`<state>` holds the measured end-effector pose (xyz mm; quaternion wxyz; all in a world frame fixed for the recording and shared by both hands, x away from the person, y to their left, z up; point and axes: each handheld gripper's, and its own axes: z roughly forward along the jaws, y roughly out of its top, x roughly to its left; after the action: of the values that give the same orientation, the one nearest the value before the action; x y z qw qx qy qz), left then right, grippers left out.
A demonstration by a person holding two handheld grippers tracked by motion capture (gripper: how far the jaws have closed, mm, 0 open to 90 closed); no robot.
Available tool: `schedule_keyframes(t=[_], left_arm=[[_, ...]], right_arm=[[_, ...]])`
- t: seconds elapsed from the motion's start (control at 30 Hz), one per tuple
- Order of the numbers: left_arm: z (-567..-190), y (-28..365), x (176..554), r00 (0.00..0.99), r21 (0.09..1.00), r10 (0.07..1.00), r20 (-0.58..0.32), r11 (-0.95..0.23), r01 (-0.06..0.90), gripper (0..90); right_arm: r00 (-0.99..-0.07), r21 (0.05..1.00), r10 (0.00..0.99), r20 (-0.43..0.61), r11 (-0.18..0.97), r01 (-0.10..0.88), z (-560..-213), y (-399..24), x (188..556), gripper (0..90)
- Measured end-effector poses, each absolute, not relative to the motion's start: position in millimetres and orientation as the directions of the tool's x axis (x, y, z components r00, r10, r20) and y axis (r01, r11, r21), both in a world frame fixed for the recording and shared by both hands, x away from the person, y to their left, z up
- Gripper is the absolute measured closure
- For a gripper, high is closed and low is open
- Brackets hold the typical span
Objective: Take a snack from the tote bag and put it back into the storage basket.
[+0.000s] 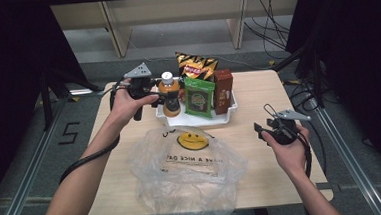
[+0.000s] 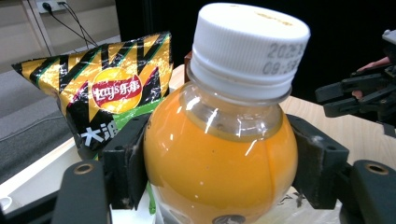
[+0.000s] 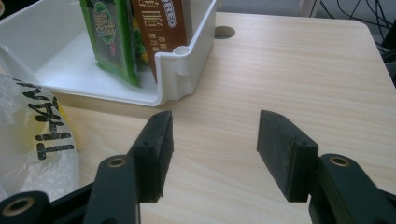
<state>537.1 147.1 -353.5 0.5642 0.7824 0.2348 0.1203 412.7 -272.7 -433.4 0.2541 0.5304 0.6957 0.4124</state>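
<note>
bottle (image 2: 219, 154) of orange juice clamped in our left gripper (image 2: 219, 163); smooth round shoulder, could slip. right gripper (image 3: 215, 140) wide open, empty.

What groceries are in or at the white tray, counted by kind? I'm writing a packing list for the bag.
Orange juice bottle with white cap, gripped by the left gripper: 1
Yellow-and-black crisp bag: 1
Green flat snack packet: 1
Brown carton: 1
Total: 4, at the white plastic tray. The clear smiley-face plastic bag lies in front of it.
</note>
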Motion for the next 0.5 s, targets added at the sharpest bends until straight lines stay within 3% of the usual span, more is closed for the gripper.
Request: schedule_keyframes(t=[0.5], left_arm=[[-362.5,147.9,550.3,0.858,0.932,0.510,-0.069,-0.274,0.238,30.1]], right_arm=[[-0.304,0.839,0.949,0.086,0.095,0.536,-434.4,-272.8,412.8,46.2]])
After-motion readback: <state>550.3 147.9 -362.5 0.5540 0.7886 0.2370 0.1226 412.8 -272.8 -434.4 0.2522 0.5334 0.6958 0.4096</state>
